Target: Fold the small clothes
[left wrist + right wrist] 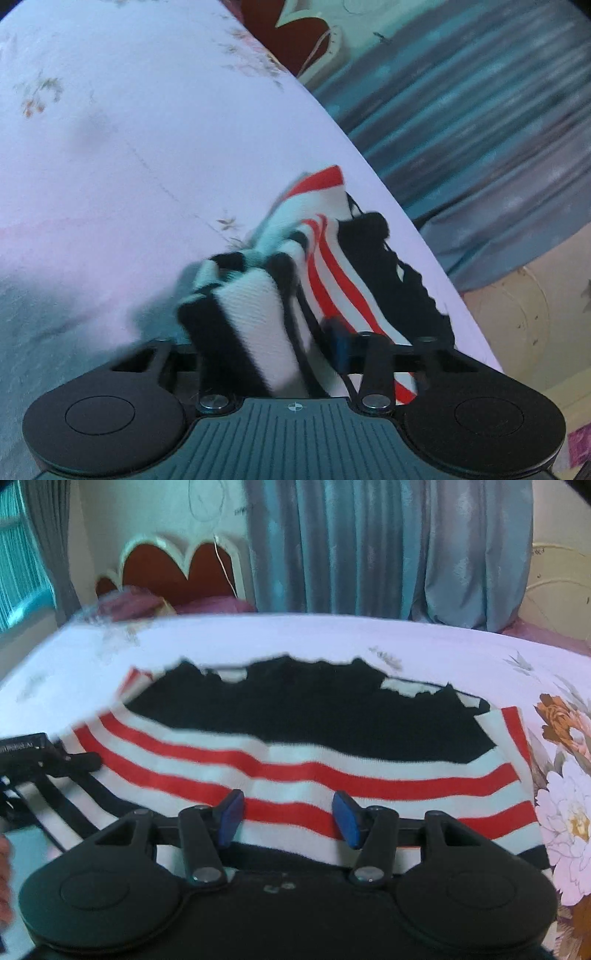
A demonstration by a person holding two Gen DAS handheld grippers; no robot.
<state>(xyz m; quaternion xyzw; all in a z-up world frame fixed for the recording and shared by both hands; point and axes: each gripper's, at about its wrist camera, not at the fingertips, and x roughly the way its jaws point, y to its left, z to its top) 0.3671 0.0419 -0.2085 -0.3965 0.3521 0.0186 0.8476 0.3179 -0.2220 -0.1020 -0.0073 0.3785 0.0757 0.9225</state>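
Note:
A small knitted garment with red, white and black stripes and a black upper panel lies spread on the bed. My right gripper is open just above its near red-striped part and holds nothing. My left gripper is shut on a bunched black-and-white striped edge of the garment, lifted off the bed; the cloth hides most of its fingers. The left gripper also shows at the left edge of the right wrist view, at the garment's left side.
The bed has a white floral sheet with large flowers at the right. A red headboard and blue-grey curtains stand behind. The bed's edge runs diagonally in the left wrist view.

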